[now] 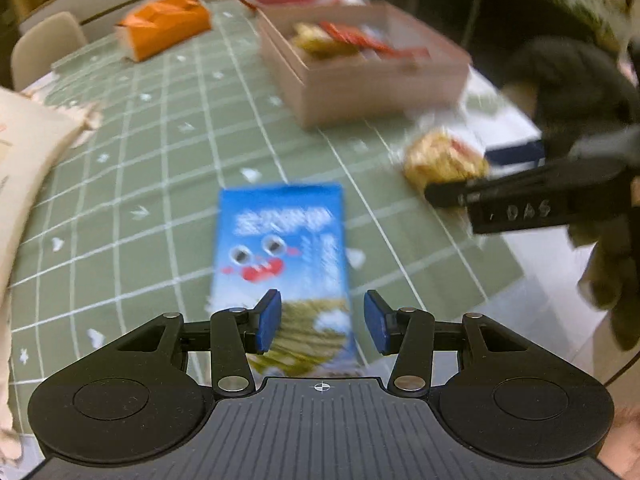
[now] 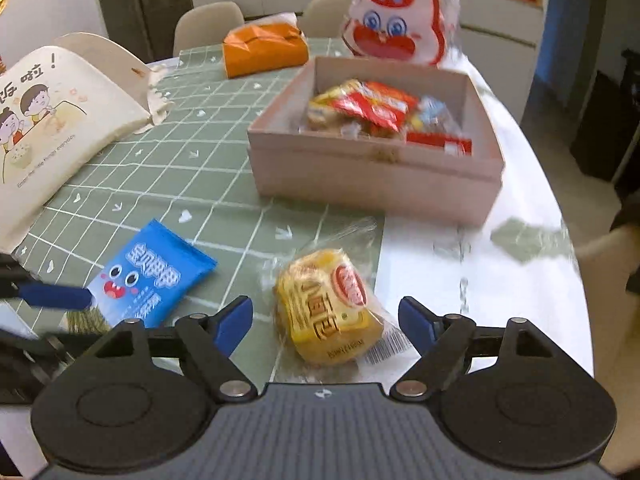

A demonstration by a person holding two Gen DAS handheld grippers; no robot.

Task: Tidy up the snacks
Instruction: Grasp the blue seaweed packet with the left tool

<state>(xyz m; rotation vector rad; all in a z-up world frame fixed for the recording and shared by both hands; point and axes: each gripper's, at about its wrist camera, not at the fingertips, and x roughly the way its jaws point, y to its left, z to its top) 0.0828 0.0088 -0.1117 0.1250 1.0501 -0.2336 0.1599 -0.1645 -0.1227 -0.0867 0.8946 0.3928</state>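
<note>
Left gripper (image 1: 322, 320): jaws apart, empty, over the blue packet.
Blue packet (image 2: 150, 276): flat near the cloth's front edge; probably light, slick; pinch across its width.
Bun (image 2: 328, 306): at the cloth's right edge; looks soft, crinkly wrap.
Right gripper (image 2: 326, 320): jaws wide, straddling bun, not pressing.
Box (image 2: 372, 176): farther back, partly filled.

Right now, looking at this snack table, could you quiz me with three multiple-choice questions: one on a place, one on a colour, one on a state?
1. Where is the yellow bun pack?
A. in the box
B. on the table between the right tool's fingers
C. on a chair

2. Colour of the flat packet before the left tool?
A. blue
B. purple
C. black

3. The pink box is:
A. closed
B. open, empty
C. open, holding snacks

Answers: B, the bun lies between spread fingers; A, blue wrapper; C, wrappers visible inside.
</note>
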